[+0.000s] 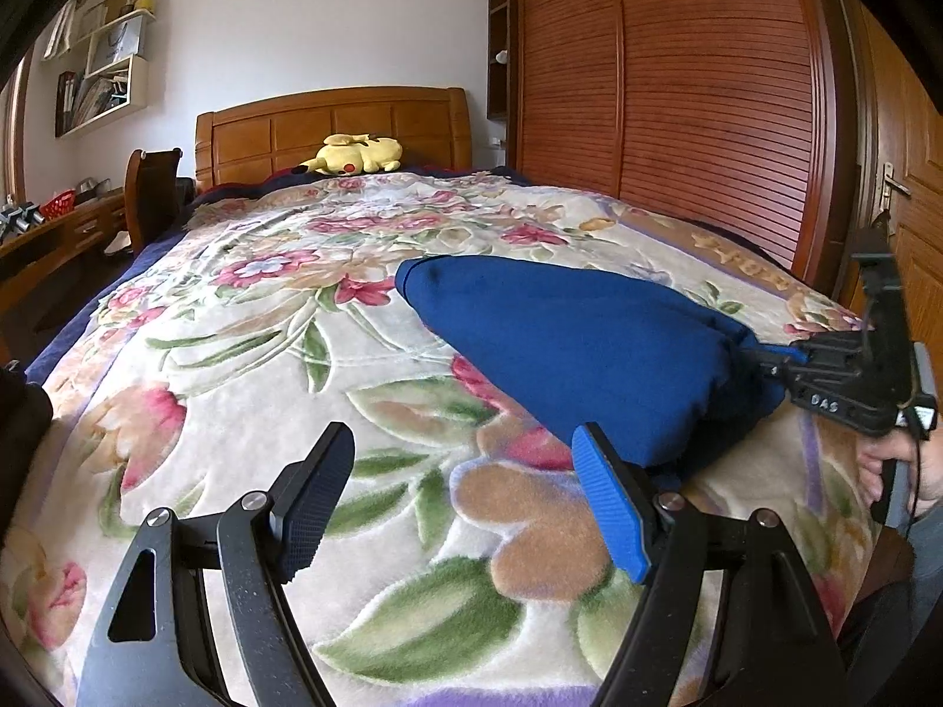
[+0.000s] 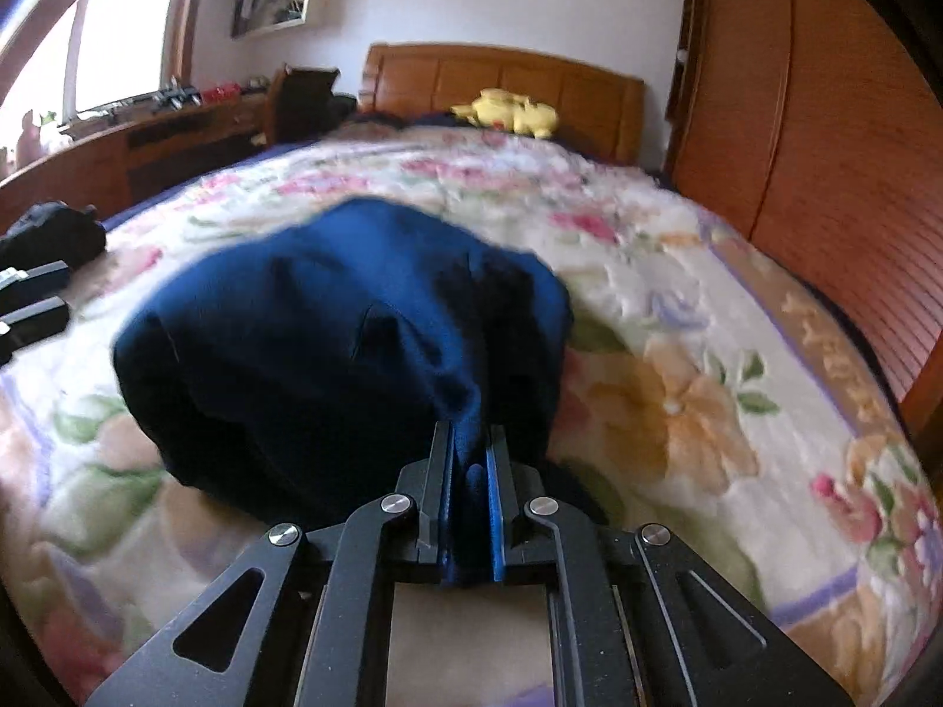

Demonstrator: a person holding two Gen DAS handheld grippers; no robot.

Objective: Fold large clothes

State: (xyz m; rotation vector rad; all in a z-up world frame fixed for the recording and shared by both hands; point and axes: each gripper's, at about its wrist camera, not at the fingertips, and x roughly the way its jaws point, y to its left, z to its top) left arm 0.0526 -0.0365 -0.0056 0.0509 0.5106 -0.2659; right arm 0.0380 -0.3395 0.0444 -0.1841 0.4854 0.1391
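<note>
A folded dark blue garment (image 1: 577, 342) (image 2: 330, 342) lies bunched on the flowered blanket (image 1: 265, 353), towards the right side of the bed. My right gripper (image 2: 470, 436) is shut on a pinch of its near edge, with blue cloth squeezed between the pads. The left wrist view shows that gripper (image 1: 766, 362) gripping the garment's right end, a hand below it. My left gripper (image 1: 462, 442) hovers open over the blanket with nothing between its fingers. Its blue-padded finger (image 1: 607, 501) sits just in front of the garment's near edge.
A yellow plush toy (image 1: 353, 154) lies by the wooden headboard (image 1: 330, 124). A slatted wooden wardrobe (image 1: 678, 88) runs along the bed's right side. A desk (image 2: 147, 135) and chair (image 1: 150, 188) stand on the left. A dark bundle (image 2: 53, 230) rests on the bed's left edge.
</note>
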